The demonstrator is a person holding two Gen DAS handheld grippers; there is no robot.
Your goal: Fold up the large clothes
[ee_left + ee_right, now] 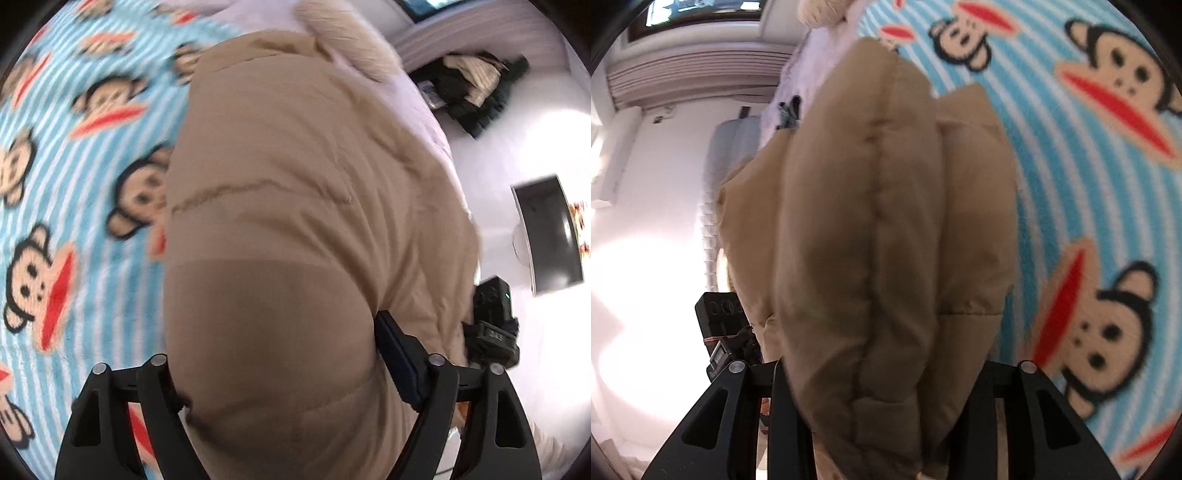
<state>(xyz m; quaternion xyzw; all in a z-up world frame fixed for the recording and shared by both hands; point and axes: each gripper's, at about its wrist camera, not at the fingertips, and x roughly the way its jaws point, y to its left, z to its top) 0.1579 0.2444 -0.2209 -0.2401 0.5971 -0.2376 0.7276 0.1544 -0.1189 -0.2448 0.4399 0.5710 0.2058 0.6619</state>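
Observation:
A tan padded jacket (295,184) with a fur-trimmed hood (343,40) fills the middle of the left wrist view, bunched thick. My left gripper (273,339) is shut on a bulky fold of it, its fingers (399,354) pressed into the padding on both sides. In the right wrist view the same jacket (879,221) bulges up between the jaws of my right gripper (882,369), which is shut on a quilted fold. Each gripper shows in the other's view: the right gripper (495,325) and the left gripper (724,332) hold neighbouring parts of the jacket.
Under the jacket lies a blue-and-white striped blanket (74,184) printed with monkey faces (1089,184). Beyond the bed's edge is a bright white floor with a dark pile of clothes (476,92) and a dark screen (550,236). A white ribbed unit (694,74) stands by the wall.

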